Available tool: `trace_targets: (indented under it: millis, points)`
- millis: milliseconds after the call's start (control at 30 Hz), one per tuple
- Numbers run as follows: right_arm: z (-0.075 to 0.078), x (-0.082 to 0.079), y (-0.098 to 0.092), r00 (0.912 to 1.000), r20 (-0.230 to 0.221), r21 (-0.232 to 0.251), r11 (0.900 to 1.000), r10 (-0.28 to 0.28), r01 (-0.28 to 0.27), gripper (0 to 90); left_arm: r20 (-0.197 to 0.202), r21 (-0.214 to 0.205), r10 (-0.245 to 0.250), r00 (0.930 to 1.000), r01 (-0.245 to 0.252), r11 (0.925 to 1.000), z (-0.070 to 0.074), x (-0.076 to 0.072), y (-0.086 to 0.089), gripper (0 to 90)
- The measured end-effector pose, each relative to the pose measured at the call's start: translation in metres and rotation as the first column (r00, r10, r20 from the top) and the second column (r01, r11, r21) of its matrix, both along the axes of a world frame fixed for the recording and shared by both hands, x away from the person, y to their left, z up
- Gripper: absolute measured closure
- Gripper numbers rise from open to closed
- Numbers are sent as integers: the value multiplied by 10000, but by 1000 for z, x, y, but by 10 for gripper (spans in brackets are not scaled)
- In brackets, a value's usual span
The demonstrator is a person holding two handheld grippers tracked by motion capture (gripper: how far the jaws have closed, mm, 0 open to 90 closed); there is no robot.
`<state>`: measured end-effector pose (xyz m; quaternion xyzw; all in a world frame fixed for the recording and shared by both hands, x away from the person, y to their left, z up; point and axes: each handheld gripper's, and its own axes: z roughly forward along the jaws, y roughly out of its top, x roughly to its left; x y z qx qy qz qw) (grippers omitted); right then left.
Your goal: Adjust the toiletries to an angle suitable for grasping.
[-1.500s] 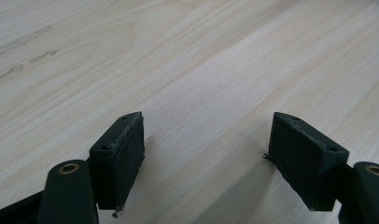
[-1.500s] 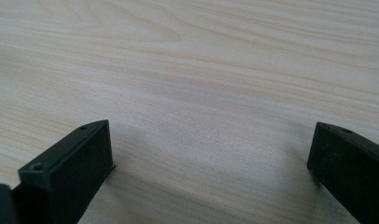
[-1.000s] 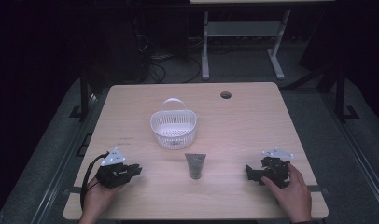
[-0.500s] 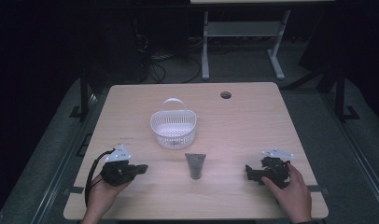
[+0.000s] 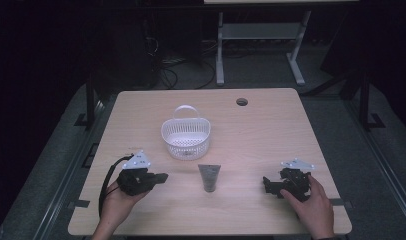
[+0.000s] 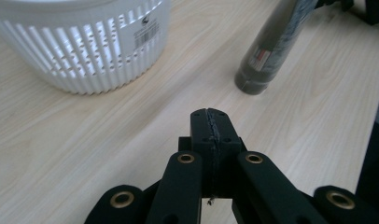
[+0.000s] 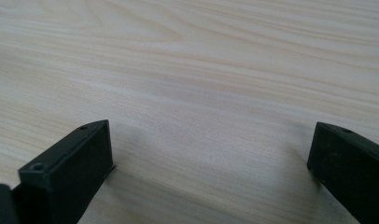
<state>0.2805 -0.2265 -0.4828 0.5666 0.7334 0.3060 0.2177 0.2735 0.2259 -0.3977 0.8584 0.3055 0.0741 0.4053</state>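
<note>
left claw (image 5: 161,177) jaws pressed together, right claw (image 5: 267,184) spread wide

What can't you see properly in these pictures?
- Basket: its inside floor, high view, hidden by its own near wall.
- Tube: its far end, left gripper view, cut off by the top edge.
- Label on the tube: print too small and blurred.

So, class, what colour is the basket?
White basket, clearest in the left gripper view.
</note>
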Motion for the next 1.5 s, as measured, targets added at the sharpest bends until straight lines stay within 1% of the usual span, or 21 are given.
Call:
trace_targets:
  millis: [67, 233, 300, 333, 367, 400, 500, 700, 933, 1067, 1233, 1500]
  points:
    - [0, 0, 0, 10000, 9, -7, 10000, 14, -14, 0, -20, -67, -98, 9999, 98, 9999, 2, 0, -3, 896]
    - [0, 0, 0, 10000, 9, 3, 10000, 15, -15, 0, 8, -85, -359, 9994, 359, 9993, 7, 2, -13, 896]
    - [0, 0, 0, 10000, 8, -16, 10000, 24, -24, 0, 44, -100, -471, 9989, 471, 9988, 10, 3, -17, 896]
    - [0, 0, 0, 10000, 9, -16, 10000, 23, -23, 0, 109, -175, -546, 9984, 548, 9983, 13, 3, -20, 896]
    - [0, 0, 0, 10000, 9, -16, 10000, 23, -23, 0, 109, -175, -546, 9984, 548, 9983, 13, 3, -20, 896]
    - [0, 0, 0, 10000, 10, -20, 10000, 25, -25, 0, 146, -213, -678, 9976, 681, 9974, 18, 3, -25, 896]
    - [0, 0, 0, 10000, 9, -16, 10000, 23, -23, 0, 174, -208, -763, 9969, 766, 9968, 20, 4, -28, 896]
    - [0, 0, 0, 10000, 7, -17, 10000, 22, -22, 0, 241, -322, -1045, 9942, 1052, 9939, 28, 6, -39, 896]
    - [0, 0, 0, 10000, 9, -17, 10000, 23, -23, 0, 221, -420, -1398, 9899, 1407, 9892, 35, 7, -49, 897]
    - [0, 0, 0, 10000, 13, -18, 10000, 22, -22, 0, 276, -473, -1476, 9887, 1488, 9877, 39, 8, -55, 897]
    - [0, 0, 0, 10000, 7, -15, 10000, 22, -22, 0, 411, -450, -1665, 9852, 1683, 9847, 43, 8, -61, 897]
    - [0, 0, 0, 10000, 11, -16, 10000, 22, -22, 0, 486, -442, -1771, 9830, 1792, 9828, 46, 11, -70, 897]
